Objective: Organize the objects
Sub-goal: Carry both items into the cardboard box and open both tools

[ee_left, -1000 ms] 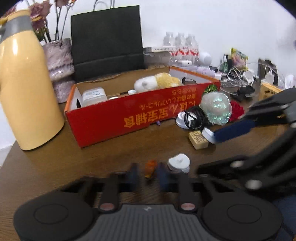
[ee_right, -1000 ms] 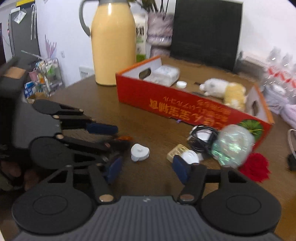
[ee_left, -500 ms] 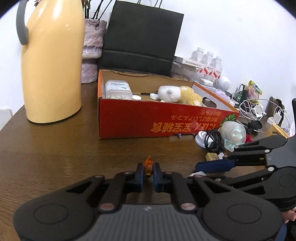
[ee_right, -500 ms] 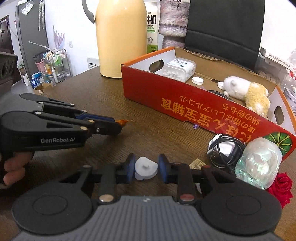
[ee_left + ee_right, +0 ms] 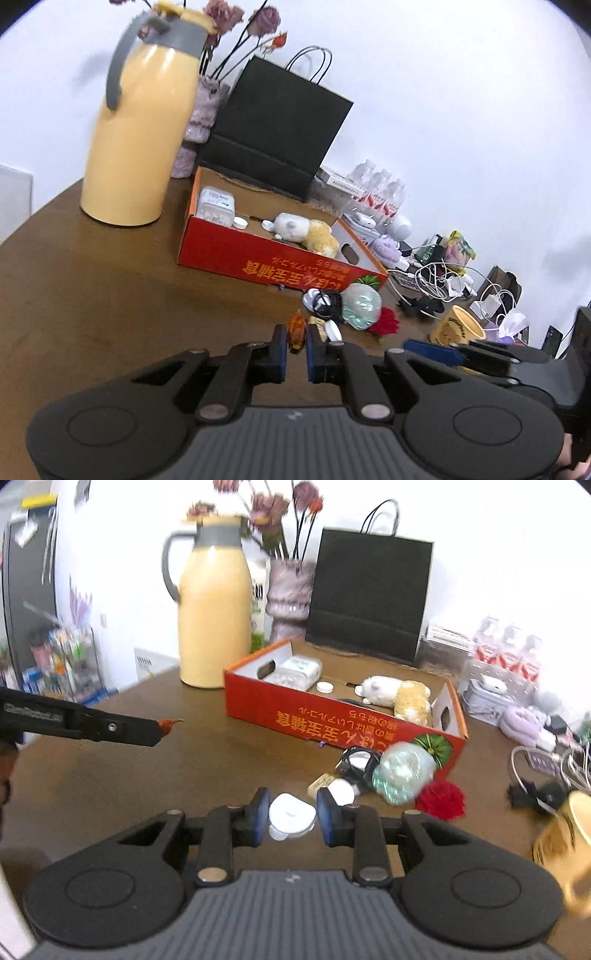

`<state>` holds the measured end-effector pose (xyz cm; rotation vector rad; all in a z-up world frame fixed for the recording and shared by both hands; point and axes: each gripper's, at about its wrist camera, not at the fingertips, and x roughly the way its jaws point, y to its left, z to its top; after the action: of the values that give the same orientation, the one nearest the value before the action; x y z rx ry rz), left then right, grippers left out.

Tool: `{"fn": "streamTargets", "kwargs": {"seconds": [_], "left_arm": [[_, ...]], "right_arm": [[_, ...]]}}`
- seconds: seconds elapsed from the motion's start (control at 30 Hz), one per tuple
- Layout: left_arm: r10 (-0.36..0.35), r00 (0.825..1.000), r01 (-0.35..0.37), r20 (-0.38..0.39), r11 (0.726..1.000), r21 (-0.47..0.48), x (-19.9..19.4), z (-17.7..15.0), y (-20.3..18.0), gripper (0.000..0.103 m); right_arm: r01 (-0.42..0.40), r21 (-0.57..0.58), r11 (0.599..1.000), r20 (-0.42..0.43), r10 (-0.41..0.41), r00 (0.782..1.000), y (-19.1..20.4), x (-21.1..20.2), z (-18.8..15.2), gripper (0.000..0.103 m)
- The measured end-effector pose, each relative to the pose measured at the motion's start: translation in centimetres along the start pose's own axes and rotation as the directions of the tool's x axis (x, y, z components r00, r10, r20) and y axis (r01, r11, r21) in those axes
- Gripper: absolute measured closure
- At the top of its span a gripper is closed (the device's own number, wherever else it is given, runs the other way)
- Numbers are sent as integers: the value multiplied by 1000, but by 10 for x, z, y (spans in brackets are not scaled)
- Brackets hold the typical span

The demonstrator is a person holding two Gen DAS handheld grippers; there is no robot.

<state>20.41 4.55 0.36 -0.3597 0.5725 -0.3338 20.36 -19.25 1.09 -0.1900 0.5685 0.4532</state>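
Above the brown worktop [image 5: 110, 786] two small items are held clear of the surface, one in each gripper. An orange trinket [image 5: 296, 329] is pinched between the nearly closed fingers of the left gripper [image 5: 295, 350]; its exact kind cannot be told. A white heart-shaped case [image 5: 290, 816] is clamped between the partly closed fingers of the right gripper [image 5: 290, 818], both pads pressed on its sides.

Step judged in hand: carry, with both picks done and neither item yet placed. The next move is judged to call for both loads to be brought over the near red wall of the cardboard box [image 5: 332, 720], lowered onto free floor inside, and only then released; the orange trinket is small and thin, so a slip in transit is a risk.

Box contents noted: a clear plastic tub [image 5: 299, 670] at the left end, a small white cap [image 5: 325, 687], and a white and yellow plush toy [image 5: 395, 694] towards the right end.

Outside the box, by its right corner, are seen a coiled black cable [image 5: 356, 762], a pale green wrapped ball [image 5: 400, 773] and a red fabric rose [image 5: 441, 799]
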Motion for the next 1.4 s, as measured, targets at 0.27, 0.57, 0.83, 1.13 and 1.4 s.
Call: {"fn": "streamTargets", "kwargs": {"seconds": [0.27, 0.57, 0.83, 1.13, 1.4], "left_arm": [[8, 1000, -9, 26, 999, 38, -23, -6, -26, 94], [43, 999, -47, 21, 977, 207, 56, 97, -25, 94], [169, 969, -130, -182, 969, 210, 248, 177, 7, 94], [147, 975, -125, -168, 983, 133, 294, 185, 32, 66], [181, 983, -177, -38, 980, 89, 230, 212, 33, 61]], "right_arm": [[13, 27, 1000, 74, -15, 997, -8, -48, -6, 75], [-33, -1, 999, 121, 33, 992, -59, 2, 84, 75], [-100, 196, 976, -44, 110, 993, -124, 209, 192, 74], [-35, 260, 965, -204, 90, 975, -131, 341, 204, 52], [22, 189, 982, -126, 2, 992, -142, 267, 215, 45]]}}
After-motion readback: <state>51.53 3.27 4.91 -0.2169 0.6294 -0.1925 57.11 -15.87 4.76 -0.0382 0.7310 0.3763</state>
